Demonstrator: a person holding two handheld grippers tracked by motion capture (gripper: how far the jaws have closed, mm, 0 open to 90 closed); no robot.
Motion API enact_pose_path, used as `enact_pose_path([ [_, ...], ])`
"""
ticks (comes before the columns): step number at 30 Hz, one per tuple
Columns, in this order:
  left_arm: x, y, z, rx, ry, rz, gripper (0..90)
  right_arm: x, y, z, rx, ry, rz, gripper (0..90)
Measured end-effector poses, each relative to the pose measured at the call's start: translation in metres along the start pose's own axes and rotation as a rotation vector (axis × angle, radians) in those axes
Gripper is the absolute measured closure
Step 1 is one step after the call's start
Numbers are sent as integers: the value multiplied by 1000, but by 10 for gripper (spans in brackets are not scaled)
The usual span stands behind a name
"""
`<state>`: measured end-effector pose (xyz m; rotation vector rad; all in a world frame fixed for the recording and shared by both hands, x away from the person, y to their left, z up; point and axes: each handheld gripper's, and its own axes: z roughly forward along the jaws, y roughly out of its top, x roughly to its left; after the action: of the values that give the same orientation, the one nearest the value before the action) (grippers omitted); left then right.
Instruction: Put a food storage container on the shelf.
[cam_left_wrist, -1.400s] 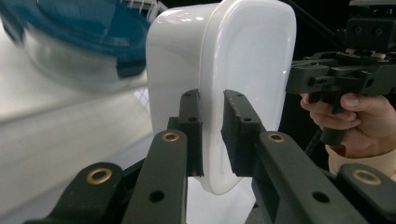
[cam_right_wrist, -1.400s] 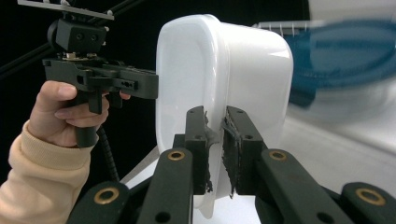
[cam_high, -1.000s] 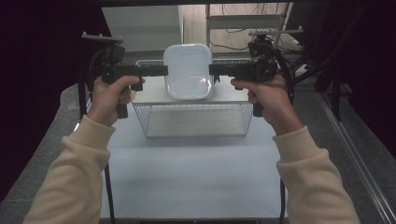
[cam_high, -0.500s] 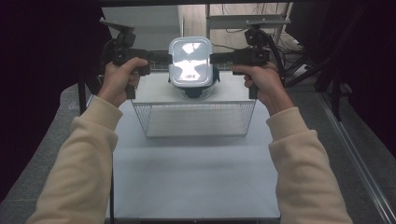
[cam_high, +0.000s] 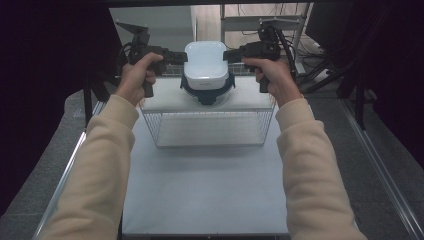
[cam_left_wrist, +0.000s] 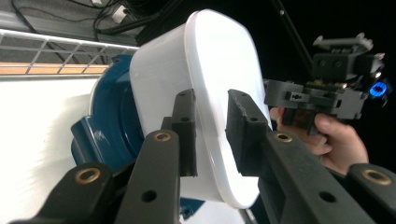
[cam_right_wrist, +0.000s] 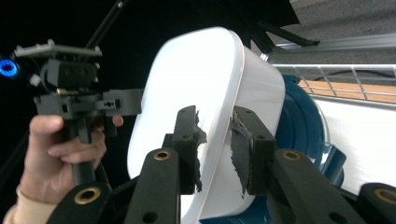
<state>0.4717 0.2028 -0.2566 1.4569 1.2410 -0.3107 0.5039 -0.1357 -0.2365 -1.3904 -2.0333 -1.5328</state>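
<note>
1. Dark surroundings enclose a pale worktop (cam_high: 205, 195) carrying a wire basket (cam_high: 207, 127) with a white board on top.
2. Left hand-held gripper (cam_high: 181, 56): jaws have just been opening, released, rim between them.
3. White container (cam_high: 205, 60) has come down onto the blue base (cam_high: 207, 92); placement looks complete.
4. Right hand-held gripper (cam_high: 231, 55): likewise just opening, released.

Overhead light brightens the white table (cam_high: 205, 185); surroundings fall into deep shadow. Glare washes out the white container (cam_left_wrist: 219, 93) in both gripper views, whose near jaws appear soft and enlarged.
</note>
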Motion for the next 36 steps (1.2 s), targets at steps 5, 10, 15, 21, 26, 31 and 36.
enact_pose_path([
  [5,8,1,4,-10,15,-10,725,-10,1,7,-9,-2,43,693],
  [10,7,-3,3,-32,28,25,672,-7,-1,8,-23,-5,29,546],
  [15,-14,-20,-15,-117,135,178,374,12,-12,-11,-124,-71,-134,371],
  [21,-28,-77,-43,-124,210,352,280,29,-57,-46,-129,-105,-365,311],
  [26,-26,-128,-61,-100,229,430,228,25,-103,-69,-113,-128,-459,284],
  [31,-12,-176,-73,-86,254,485,214,12,-145,-85,-113,-150,-501,262],
  [36,12,-212,-78,-67,275,487,209,-8,-180,-93,-94,-170,-510,247],
])
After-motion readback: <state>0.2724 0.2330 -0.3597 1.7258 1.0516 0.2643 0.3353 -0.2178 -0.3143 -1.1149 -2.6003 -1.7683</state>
